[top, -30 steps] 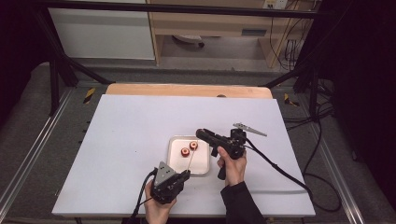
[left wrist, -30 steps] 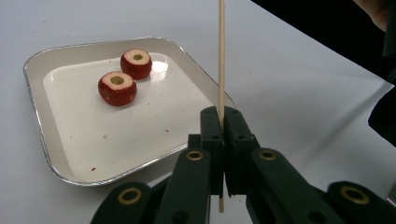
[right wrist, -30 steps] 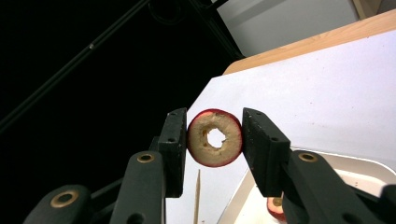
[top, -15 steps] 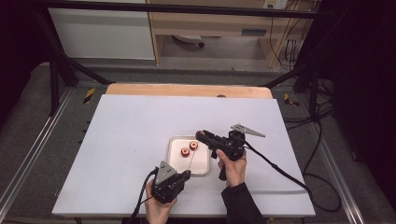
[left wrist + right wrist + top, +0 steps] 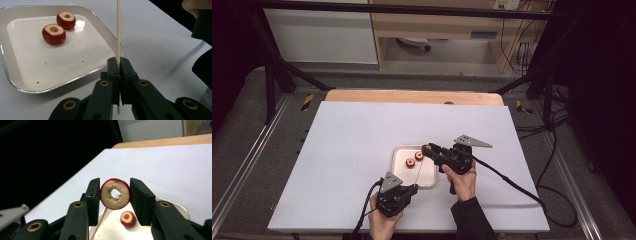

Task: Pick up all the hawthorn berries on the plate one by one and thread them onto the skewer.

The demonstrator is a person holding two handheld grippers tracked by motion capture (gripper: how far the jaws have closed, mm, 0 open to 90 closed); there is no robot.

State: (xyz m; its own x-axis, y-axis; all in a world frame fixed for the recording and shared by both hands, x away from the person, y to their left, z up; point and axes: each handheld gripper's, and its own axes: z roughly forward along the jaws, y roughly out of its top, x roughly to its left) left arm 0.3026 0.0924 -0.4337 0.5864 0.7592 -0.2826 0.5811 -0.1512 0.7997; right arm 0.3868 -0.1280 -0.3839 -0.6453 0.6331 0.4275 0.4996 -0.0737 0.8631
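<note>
A thin wooden stick (image 5: 118, 30) is pinched upright by the left gripper (image 5: 119, 65) beside the tray (image 5: 15, 82). A cored red fruit piece (image 5: 115, 194) is clamped above the tray in the right gripper (image 5: 115, 195).

Your right hand-held gripper (image 5: 115, 194) clamps cored red fruit slice (image 5: 115, 194) between both jaws, hole facing camera. Below: second cored piece (image 5: 128, 219) on white tray (image 5: 178, 210), thin wooden skewer (image 5: 100, 221) beside it. White bench (image 5: 155, 167) beyond.
</note>
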